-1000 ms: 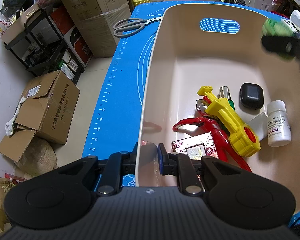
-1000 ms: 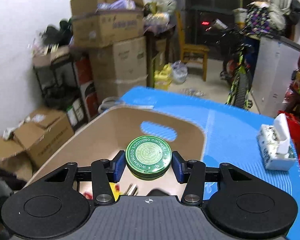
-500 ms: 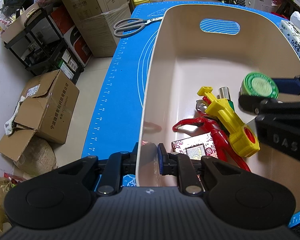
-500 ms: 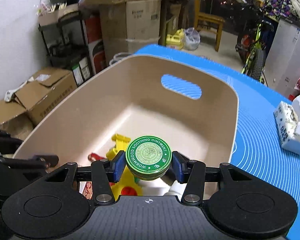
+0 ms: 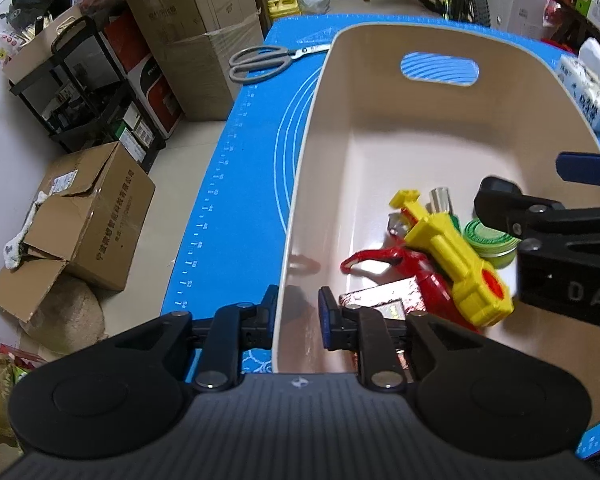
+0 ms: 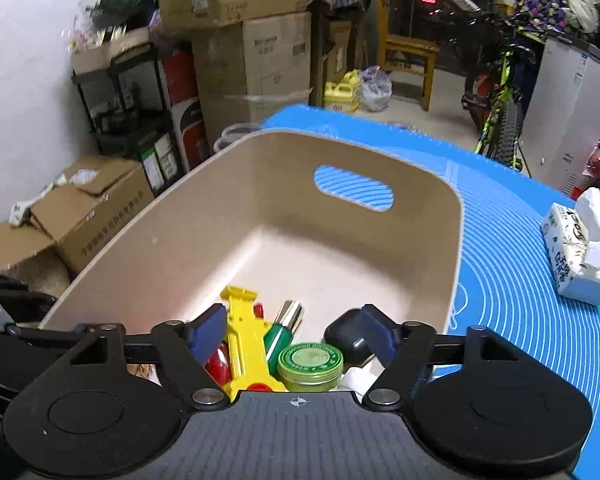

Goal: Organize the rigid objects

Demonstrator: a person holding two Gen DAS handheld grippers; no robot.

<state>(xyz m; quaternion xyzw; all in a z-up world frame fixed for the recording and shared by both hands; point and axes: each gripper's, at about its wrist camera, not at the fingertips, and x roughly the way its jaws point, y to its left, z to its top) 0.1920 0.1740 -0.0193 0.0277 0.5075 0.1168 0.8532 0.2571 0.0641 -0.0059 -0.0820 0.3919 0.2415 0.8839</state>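
My left tongs (image 5: 298,316) clamped on near wall of beige bin (image 5: 296,200), steadying it on blue desk (image 5: 244,168). My right tongs (image 6: 290,334) spread wide, empty, above bin's near right corner. Green tin (image 6: 310,362) lies flat on bin floor directly below, touching yellow toy gun (image 6: 246,340), black case (image 6: 346,336) just beside. Risk: lifting right tongs carelessly could catch toy gun or bin rim, tipping contents. Scissors (image 5: 260,62) on desk, far left, not yet in bin.

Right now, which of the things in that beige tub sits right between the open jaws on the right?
The round green ointment tin, lying flat with its lid up. The yellow toy lies left of it and the black case to its right.
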